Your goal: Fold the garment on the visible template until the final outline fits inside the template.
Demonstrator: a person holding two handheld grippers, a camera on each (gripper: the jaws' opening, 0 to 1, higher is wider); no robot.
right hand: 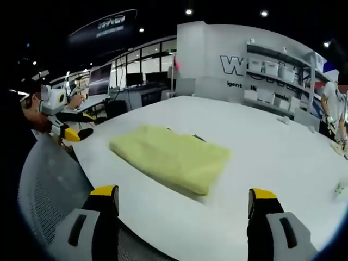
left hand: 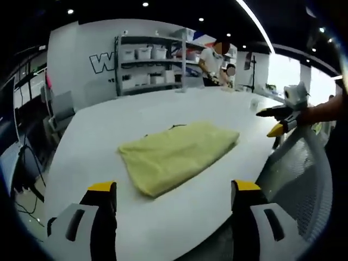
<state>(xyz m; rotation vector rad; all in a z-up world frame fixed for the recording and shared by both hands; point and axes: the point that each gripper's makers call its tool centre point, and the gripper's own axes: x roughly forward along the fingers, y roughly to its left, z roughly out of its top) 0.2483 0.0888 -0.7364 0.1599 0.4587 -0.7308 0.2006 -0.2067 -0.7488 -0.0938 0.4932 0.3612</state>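
Both the left gripper (left hand: pixel 173 198) and the right gripper (right hand: pixel 185 204) hang back at the near table edge with jaws spread wide, holding nothing — any further fold should, I judge, start with both jaws closing on matching corners so the edges meet squarely. Beyond them the yellow garment (left hand: pixel 176 155) lies flat and already folded on the white table (left hand: pixel 109 117), its long axis slanting from near-left to far-right in the left gripper view; a thin dark template line (left hand: pixel 175 126) just shows at its far edge.

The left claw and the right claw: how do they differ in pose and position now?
The left claw hangs at the garment's narrow end. The right claw hangs beside its long edge. Seen from each other's view, the right claw shows black and yellow tips, as does the left claw. Both are open, empty, off the white table.
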